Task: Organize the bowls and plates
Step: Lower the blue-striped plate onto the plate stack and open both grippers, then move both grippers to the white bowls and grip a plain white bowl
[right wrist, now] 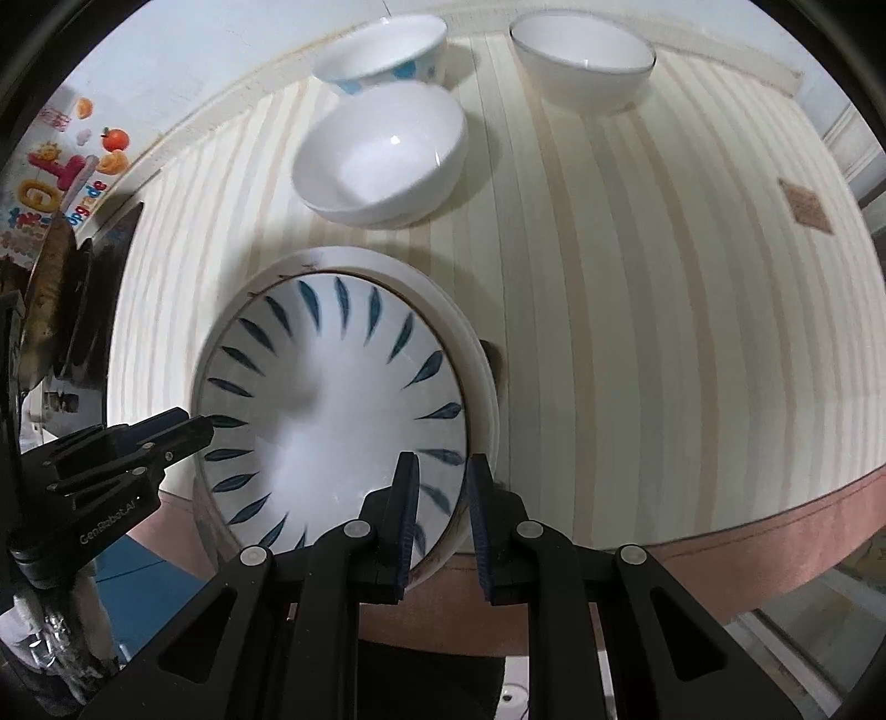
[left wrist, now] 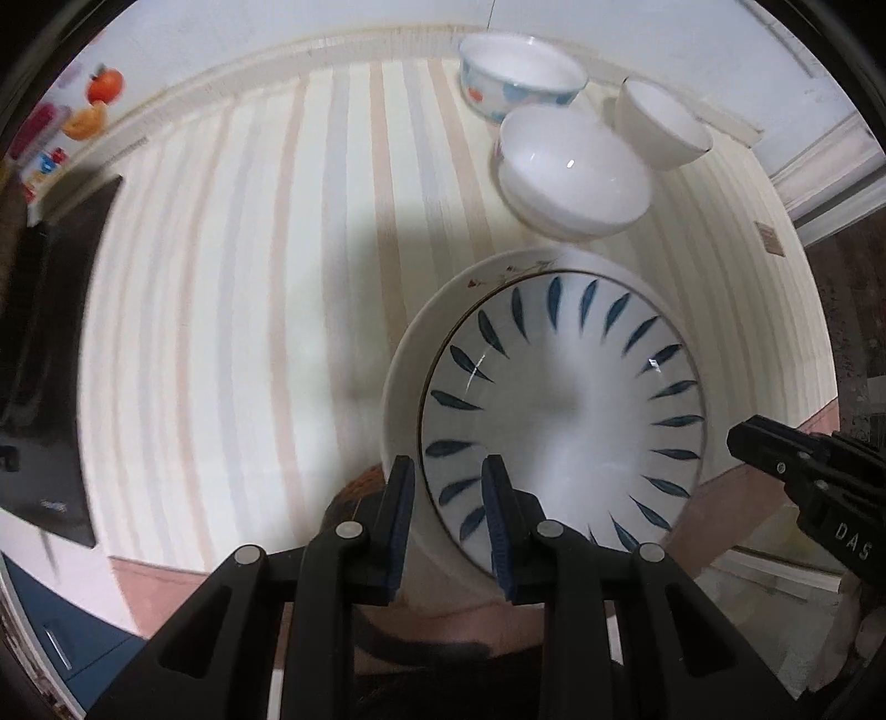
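Note:
A plate with blue leaf marks [left wrist: 565, 415] lies on top of a larger white plate [left wrist: 404, 376], and the stack hangs just above the striped table. My left gripper [left wrist: 448, 498] is shut on the stack's left rim, one finger over the top and one outside. My right gripper [right wrist: 443, 498] is shut on the opposite rim of the leaf plate [right wrist: 332, 421] and the white plate [right wrist: 476, 376]. Each gripper shows in the other's view: the right gripper [left wrist: 742, 437], the left gripper [right wrist: 199, 429]. Both point straight down.
At the table's far side stand a blue-spotted bowl [right wrist: 382, 50], nested white bowls [right wrist: 382, 160] and a single white bowl [right wrist: 581, 61]. A black flat object [left wrist: 55, 332] lies at the table's left edge. The striped tablecloth [right wrist: 664, 332] is bare to the right.

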Available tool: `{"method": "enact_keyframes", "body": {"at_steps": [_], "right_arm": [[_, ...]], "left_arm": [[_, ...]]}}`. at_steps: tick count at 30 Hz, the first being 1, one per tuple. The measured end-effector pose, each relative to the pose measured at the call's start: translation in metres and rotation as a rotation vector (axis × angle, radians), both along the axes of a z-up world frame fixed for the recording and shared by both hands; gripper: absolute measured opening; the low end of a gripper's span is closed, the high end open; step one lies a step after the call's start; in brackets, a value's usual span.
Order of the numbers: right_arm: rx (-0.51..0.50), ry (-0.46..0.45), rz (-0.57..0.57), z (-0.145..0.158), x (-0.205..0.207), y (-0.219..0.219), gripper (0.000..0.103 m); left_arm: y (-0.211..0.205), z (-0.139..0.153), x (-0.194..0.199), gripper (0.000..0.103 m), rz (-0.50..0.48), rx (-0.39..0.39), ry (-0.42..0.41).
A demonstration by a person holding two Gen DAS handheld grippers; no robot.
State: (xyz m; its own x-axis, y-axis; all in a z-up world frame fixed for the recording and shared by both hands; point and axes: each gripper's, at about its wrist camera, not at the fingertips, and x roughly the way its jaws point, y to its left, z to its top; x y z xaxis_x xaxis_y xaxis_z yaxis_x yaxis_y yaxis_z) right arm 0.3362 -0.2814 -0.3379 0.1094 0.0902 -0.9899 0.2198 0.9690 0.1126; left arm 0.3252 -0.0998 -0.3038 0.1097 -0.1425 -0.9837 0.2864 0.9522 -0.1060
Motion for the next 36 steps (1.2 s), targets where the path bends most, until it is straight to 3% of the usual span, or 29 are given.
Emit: {"method": "enact_keyframes", "body": {"at_steps": [6,12,22,24,27,31,36], "right_arm": [[0.011,-0.102,-0.038,0.053,-0.047,0.019,0.02],[0.031,-0.17,-0.073,0.103,-0.094,0.04,0.02],[0.012,-0.212,-0.03,0.151,-0.131,0.069,0.02],[0.026,-0.217,-0.022,0.152,-0.128,0.065,0.023],[0.048,-0.217,-0.021,0.148,-0.113,0.049,0.053],[0.079,-0.228,-0.026,0.134,-0.077,0.021,0.054],[0.087,-0.208,-0.003,0.099,-0.005,-0.024,0.054]], "left_arm": [[0.011,0.053,-0.038,0.023,-0.012,-0.037,-0.086],[0.013,0.094,-0.07,0.023,-0.034,-0.09,-0.121],[0.01,0.126,-0.093,0.023,-0.077,-0.122,-0.147],[0.006,0.125,-0.089,0.029,-0.064,-0.119,-0.151],[0.0,0.116,-0.071,0.03,-0.03,-0.121,-0.145],[-0.013,0.099,-0.032,0.03,0.045,-0.088,-0.146],[-0.032,0.065,0.043,0.03,0.175,-0.051,-0.121]]}}
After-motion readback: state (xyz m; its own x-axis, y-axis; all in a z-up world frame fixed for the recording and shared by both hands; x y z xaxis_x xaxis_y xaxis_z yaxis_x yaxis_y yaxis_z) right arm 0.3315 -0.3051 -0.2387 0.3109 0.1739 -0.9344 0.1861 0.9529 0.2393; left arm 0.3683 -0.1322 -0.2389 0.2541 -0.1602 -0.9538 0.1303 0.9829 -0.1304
